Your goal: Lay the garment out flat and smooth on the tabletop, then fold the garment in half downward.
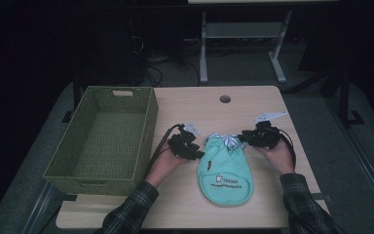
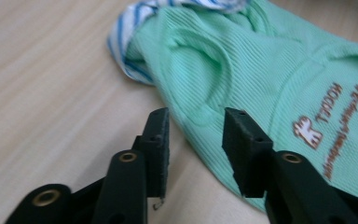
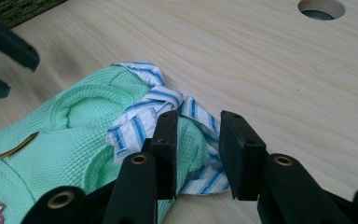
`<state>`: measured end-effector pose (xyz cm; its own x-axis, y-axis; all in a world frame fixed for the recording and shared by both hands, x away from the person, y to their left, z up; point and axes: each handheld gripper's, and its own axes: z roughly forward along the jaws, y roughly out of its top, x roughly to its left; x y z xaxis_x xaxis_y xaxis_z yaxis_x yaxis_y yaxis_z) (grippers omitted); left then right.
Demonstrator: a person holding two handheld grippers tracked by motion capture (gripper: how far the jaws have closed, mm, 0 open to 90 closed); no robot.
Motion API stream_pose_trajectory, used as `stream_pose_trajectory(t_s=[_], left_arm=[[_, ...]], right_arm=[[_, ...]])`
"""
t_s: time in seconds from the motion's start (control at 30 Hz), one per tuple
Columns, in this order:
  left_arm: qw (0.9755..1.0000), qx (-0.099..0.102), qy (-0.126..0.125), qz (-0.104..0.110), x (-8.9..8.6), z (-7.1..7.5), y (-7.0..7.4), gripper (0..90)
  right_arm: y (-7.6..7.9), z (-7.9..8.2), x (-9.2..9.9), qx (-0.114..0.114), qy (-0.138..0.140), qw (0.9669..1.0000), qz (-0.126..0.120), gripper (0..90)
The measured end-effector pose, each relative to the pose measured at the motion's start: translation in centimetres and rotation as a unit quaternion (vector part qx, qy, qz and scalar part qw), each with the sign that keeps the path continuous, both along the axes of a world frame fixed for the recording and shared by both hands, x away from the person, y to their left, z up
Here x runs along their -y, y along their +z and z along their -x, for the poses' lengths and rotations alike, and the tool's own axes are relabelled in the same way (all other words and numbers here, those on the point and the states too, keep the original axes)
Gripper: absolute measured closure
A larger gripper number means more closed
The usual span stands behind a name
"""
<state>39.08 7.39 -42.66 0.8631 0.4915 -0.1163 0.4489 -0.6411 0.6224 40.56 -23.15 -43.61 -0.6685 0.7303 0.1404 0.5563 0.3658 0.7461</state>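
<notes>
a: high view first. where's the garment?

b: the mint-green garment [image 1: 225, 170] lies flat on the wooden table [image 1: 253, 105], just right of the green woven basket [image 1: 104, 139]. it's rounded at the near end, with a small printed logo and a line of lettering, and a blue-and-white striped collar [image 1: 226, 141] bunched at the far end. the left gripper [image 1: 191, 151] sits between basket and garment, at the garment's upper left edge; the right gripper [image 1: 246, 138] is at the collar end, on the side away from the basket.

a: left gripper view?

b: ribbed mint knit with an armhole seam, orange lettering and a little white figure. the jaws are spread, with the garment's edge under the gap and neither pad pressing it.

a: right gripper view?

b: the striped collar [image 3: 168, 105] crumples over the green knit. the jaws stand parted with striped cloth lying between them, not pinched. the table's round hole [image 3: 321, 8] lies beyond the garment.
</notes>
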Motion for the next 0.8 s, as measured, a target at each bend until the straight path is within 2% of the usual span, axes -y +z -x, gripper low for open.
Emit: stream_pose_trajectory(t_s=[0.23,0.5,0.67,0.8], left_arm=[[0.9999,0.009,0.01,0.005,0.7,-2.4,0.3,48.2],[0.9995,0.019,0.02,0.013,2.1,-4.8,0.2,47.2],[0.9994,0.017,0.026,0.017,3.0,-6.0,0.1,47.6],[0.9996,0.01,0.026,0.011,3.7,-6.8,-0.3,47.7]], right_arm=[[0.0,-0.2,0.1,-0.004,0.002,1.0,0.001,64.5],[-0.4,-0.6,0.3,-0.014,0.0,0.9999,0.002,64.1],[-0.6,-1.0,0.3,-0.019,-0.001,0.9998,-0.003,64.3],[-1.0,-1.3,0.2,-0.026,0.0,0.9997,-0.003,64.3]])
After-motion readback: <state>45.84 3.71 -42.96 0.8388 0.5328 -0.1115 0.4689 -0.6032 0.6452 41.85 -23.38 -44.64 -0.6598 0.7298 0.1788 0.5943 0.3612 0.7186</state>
